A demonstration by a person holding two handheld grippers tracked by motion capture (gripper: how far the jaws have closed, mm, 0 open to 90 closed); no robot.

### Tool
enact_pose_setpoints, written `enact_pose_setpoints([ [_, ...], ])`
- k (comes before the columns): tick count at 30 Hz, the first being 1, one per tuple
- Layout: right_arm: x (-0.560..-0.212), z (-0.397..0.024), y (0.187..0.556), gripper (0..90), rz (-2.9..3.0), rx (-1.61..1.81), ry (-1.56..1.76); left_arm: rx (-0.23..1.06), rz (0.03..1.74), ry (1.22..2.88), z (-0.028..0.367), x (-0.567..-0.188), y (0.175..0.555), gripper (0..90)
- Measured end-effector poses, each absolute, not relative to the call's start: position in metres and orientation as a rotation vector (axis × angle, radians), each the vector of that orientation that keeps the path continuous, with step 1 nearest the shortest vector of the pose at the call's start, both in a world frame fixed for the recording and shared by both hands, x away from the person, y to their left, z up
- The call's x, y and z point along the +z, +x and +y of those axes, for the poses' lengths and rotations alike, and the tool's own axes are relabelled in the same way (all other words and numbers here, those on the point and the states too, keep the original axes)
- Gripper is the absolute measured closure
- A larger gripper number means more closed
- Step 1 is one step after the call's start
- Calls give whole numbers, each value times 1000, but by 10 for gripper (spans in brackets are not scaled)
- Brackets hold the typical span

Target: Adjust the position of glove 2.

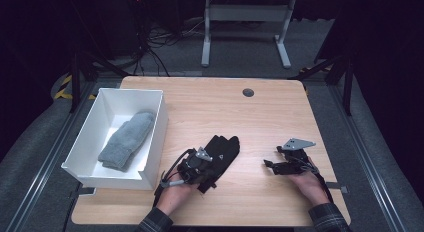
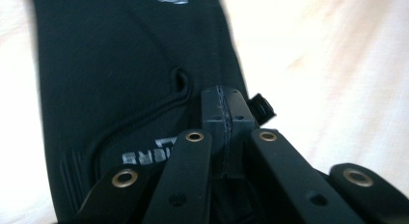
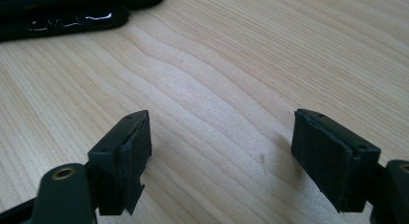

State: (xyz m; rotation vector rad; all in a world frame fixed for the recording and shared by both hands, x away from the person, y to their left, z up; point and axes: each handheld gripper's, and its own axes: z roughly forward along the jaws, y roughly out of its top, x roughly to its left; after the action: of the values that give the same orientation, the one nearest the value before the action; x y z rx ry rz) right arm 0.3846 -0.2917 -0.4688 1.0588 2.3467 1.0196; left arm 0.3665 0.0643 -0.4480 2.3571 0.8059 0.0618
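A black sock (image 1: 224, 148) with silver lettering lies near the middle of the wooden table (image 1: 265, 117). My left gripper (image 1: 208, 161) rests on its near end. In the left gripper view the jaws (image 2: 225, 108) are pressed together on a puckered fold of the black sock (image 2: 120, 64). My right gripper (image 1: 271, 157) hovers low over bare wood to the right of the sock. Its jaws (image 3: 219, 156) stand wide open with nothing between them. The black sock (image 3: 72, 16) lies beyond them at the upper left of the right gripper view.
A white box (image 1: 161, 123) stands at the table's left side with a grey sock (image 1: 127, 139) lying in it. A dark round grommet (image 1: 248, 92) sits near the far edge. Bare wood stretches between the two grippers and behind them.
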Motion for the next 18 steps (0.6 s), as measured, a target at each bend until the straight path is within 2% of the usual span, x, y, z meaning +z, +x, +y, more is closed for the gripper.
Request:
enact_pose_setpoints([
  [5, -469, -292, 385, 217, 2349, 1022, 1059, 175, 857, 2383, 70, -446, 373, 899],
  [10, -469, -292, 385, 208, 2349, 1019, 1058, 122, 847, 2340, 71, -444, 375, 876],
  [12, -469, -292, 385, 198, 2348, 1017, 1059, 112, 839, 2334, 70, -442, 376, 819],
  [18, -469, -291, 385, 186, 2348, 1013, 1065, 108, 784, 2324, 62, -432, 383, 558],
])
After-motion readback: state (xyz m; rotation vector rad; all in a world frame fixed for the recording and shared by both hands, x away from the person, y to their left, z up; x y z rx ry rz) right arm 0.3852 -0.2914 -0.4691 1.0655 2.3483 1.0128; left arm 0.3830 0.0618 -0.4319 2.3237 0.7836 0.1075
